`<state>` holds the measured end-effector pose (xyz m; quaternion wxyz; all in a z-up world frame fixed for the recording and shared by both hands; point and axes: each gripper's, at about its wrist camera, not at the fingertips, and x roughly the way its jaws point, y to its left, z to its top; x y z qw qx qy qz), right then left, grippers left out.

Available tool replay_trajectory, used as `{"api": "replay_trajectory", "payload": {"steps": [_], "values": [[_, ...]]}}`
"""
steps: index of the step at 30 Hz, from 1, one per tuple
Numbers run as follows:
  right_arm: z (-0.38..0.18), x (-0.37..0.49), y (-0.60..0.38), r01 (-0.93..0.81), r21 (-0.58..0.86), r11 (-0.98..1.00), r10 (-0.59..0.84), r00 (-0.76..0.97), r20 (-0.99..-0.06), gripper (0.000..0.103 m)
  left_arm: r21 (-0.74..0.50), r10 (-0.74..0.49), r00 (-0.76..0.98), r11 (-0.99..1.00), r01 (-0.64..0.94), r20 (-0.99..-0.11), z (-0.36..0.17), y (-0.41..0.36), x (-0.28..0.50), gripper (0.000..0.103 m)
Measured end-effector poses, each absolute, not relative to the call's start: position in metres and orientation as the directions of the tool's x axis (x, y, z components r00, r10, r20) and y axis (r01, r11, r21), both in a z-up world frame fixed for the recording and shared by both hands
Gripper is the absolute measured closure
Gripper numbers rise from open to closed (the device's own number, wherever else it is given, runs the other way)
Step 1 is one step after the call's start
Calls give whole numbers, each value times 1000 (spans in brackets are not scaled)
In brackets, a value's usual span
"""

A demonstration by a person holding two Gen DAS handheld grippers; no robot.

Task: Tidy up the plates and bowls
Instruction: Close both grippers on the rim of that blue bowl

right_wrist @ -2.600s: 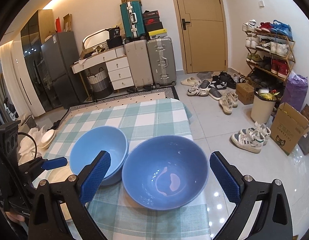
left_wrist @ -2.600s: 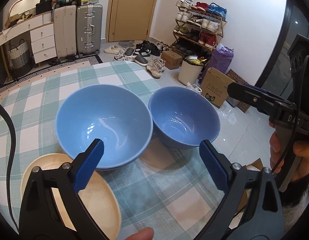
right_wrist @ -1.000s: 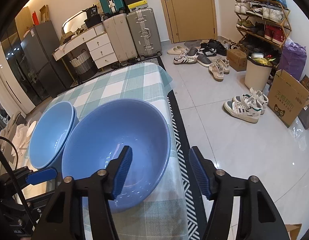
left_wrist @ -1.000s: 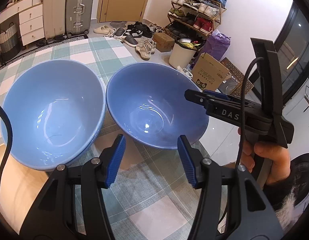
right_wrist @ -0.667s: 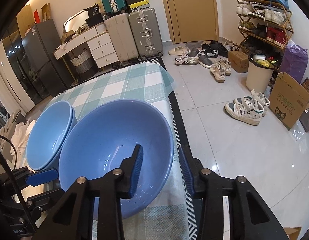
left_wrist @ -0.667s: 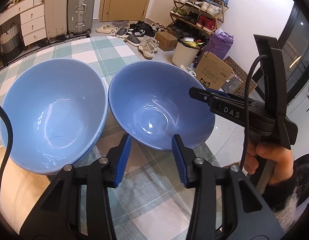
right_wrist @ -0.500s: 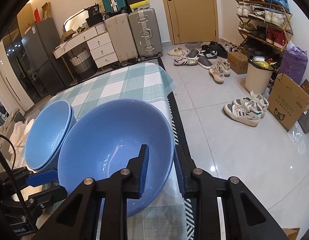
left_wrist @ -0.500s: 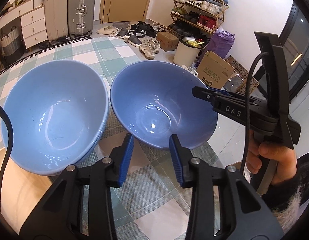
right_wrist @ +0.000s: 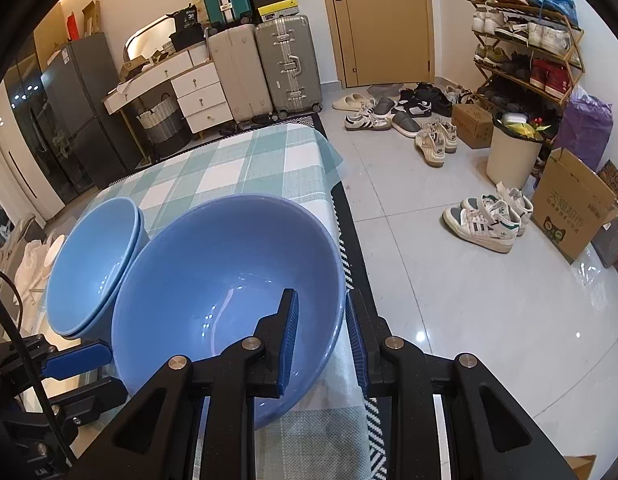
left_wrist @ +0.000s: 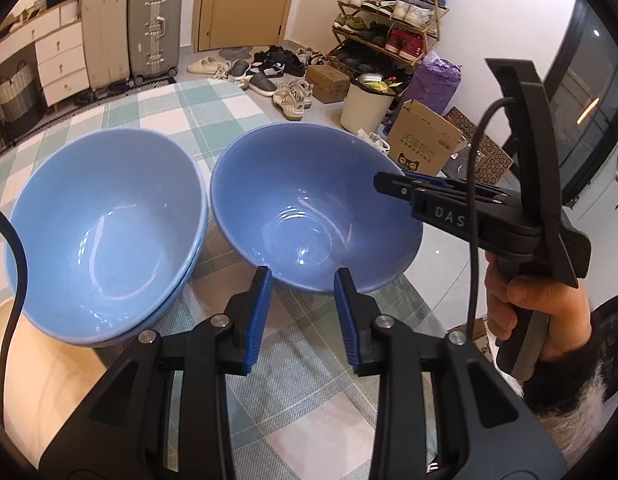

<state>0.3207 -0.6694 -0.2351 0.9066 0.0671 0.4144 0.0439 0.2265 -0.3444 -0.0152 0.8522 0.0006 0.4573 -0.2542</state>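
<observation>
Bowls: three blue, two stacked (left_wrist: 105, 236), one single (left_wrist: 309, 216) | plate (left_wrist: 37, 376): one | right gripper (right_wrist: 321, 336): clamps single bowl's rim, "DAS" | left gripper (left_wrist: 303, 312): closing, grips nothing.

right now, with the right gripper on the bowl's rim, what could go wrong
1. The right gripper pinches the bowl at one spot of rim only. Lifted, it may tilt and slip, and it sits at the table edge above hard floor.
2. The stack stands right beside it, so a swing could clip it.
3. The left gripper has just been closing on nothing, tips near the bowl's wall, and may nudge it.
</observation>
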Motion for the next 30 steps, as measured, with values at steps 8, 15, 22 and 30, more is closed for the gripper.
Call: {"api": "replay_trajectory", "payload": {"steps": [8, 15, 22, 30], "values": [[-237, 320, -668, -36, 155, 987, 141, 651, -746, 78, -247, -418, 457, 888, 389, -785, -22, -337, 237, 65], [-235, 319, -663, -50, 127, 991, 128, 657, -743, 78, -216, -401, 478, 893, 395, -781, -25, -342, 243, 66], [-231, 313, -662, -41, 113, 993, 112, 666, -737, 78, -212, -414, 493, 885, 414, -765, -16, -342, 239, 66], [-213, 300, -657, -46, 92, 995, 99, 692, -715, 78, -207, -427, 522, 880, 428, -738, 4, -336, 232, 66]]}}
